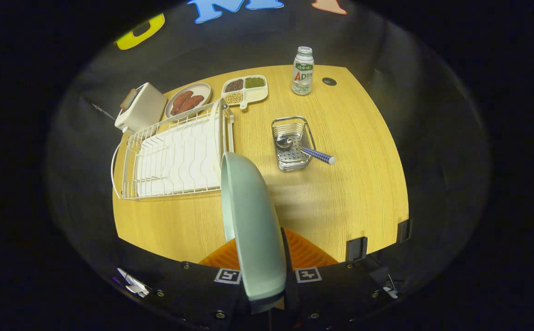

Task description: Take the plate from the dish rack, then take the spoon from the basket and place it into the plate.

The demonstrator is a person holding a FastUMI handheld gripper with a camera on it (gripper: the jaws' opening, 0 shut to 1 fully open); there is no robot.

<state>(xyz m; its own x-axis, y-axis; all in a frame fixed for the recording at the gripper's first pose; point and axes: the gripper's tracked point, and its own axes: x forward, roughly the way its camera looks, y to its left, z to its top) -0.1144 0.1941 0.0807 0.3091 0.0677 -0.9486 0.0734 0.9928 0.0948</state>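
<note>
A pale green plate [250,216] stands on edge between my two orange fingers [306,253], held up above the wooden table [354,184]. My gripper [262,262] is shut on the plate's rim. Beyond the plate to the left lies the white wire dish rack [175,154], with no dishes in it. Ahead and slightly right sits a small metal basket [292,143]. In it rests a spoon [306,149] with its bowl inside and its blue-and-white checked handle sticking out over the right rim.
At the table's far side stand a white toaster [140,106], an oval plate of sausages [187,99], a divided dish of grains [244,90] and a small bottle [302,71]. A dark hole [329,81] sits near the bottle. Bare wood lies right of the basket.
</note>
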